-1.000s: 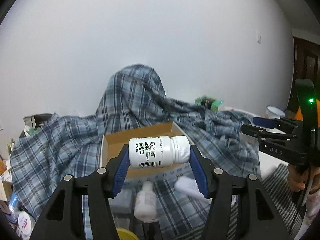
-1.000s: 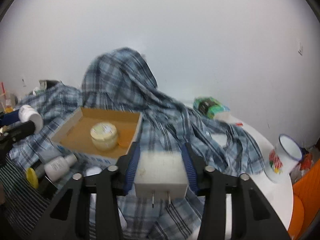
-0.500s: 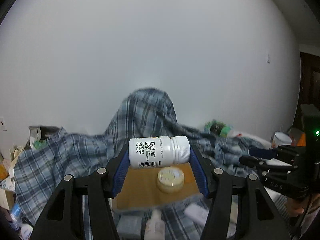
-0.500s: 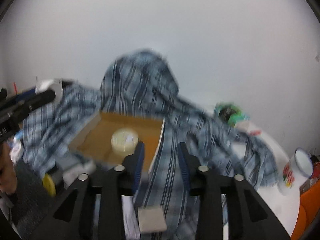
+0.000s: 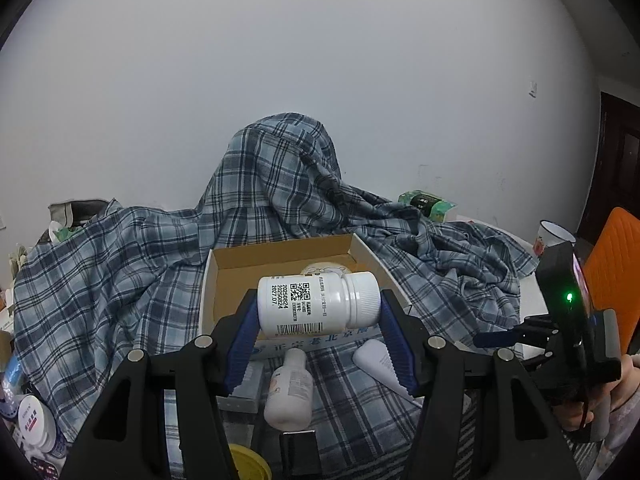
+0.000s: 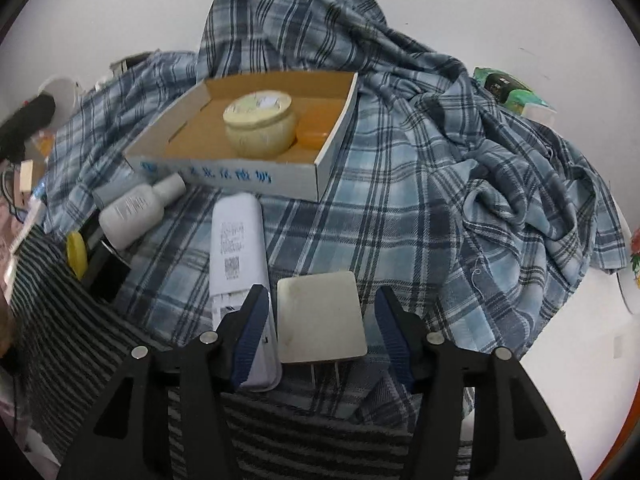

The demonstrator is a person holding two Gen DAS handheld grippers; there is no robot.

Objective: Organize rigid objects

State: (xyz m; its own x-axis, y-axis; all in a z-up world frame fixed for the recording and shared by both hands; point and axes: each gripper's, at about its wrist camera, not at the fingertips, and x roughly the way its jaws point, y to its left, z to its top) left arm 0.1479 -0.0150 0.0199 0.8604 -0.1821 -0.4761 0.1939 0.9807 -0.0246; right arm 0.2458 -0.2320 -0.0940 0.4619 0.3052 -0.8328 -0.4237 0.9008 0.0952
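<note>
My left gripper [image 5: 318, 318] is shut on a white pill bottle [image 5: 318, 307], held sideways just in front of an open cardboard box [image 5: 282, 258]. The box [image 6: 192, 162] holds a cream jar [image 6: 260, 126] and an orange soap [image 6: 314, 136]. My right gripper [image 6: 322, 326] is open above a white plug adapter [image 6: 320, 318] that lies on the plaid cloth between its fingers, not gripped. A white tube [image 6: 238, 256] lies just left of the adapter. A small white bottle [image 6: 138, 208] lies in front of the box; it also shows in the left wrist view [image 5: 290, 392].
A plaid shirt [image 6: 440, 184] covers the table and a mound behind the box. A yellow lid [image 6: 76, 254] and striped cloth [image 6: 68, 344] lie at the left. A green packet [image 6: 506, 88] and an enamel mug [image 5: 550, 236] stand at the right.
The right gripper has opened and let go of the plug adapter, which now lies on the cloth; the gripper has dropped low over it. The left gripper still holds the pill bottle, lowered toward the box.
</note>
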